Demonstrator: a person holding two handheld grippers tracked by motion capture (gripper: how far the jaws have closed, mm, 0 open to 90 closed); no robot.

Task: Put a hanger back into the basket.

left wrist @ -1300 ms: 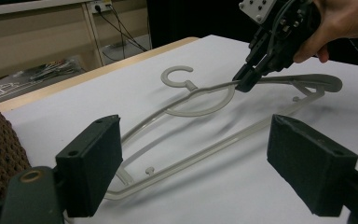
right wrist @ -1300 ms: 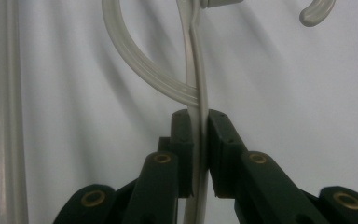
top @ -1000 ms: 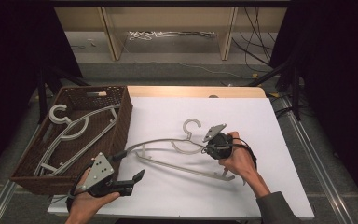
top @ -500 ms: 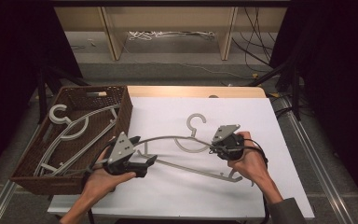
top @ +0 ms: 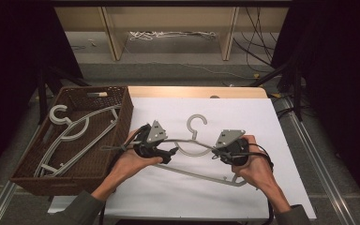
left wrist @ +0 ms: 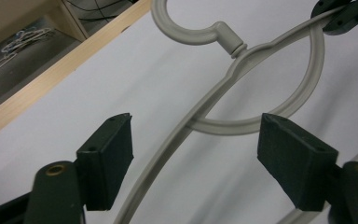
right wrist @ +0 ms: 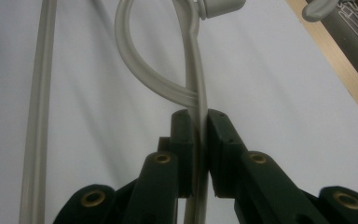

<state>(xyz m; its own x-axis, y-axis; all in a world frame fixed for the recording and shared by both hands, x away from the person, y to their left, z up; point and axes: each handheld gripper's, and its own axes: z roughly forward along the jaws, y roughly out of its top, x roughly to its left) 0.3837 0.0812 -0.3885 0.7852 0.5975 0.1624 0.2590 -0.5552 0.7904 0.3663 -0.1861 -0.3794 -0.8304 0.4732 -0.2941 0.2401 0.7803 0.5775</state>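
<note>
Already your right gripper (top: 215, 153) clamps the hanger (top: 195, 141). Its left shoulder bar runs between your left gripper (left wrist: 196, 158) pads, which have just been closing but stand apart.

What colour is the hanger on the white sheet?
Light grey hanger; the left gripper view shows it best.

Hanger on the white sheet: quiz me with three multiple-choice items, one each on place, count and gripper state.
1. Where is the wicker basket?
A. left of the white sheet
B. right of it
C. on it

2. How many hangers lie in the basket?
A. none
B. two
C. five

3. The right hand-held gripper is:
A. wide open
B. shut on nothing
C. shut on the hanger

Answers:
1 A, the high view shows it at the sheet's left edge.
2 B, two grey hangers lie inside.
3 C, its pads press the hanger's arm.
</note>
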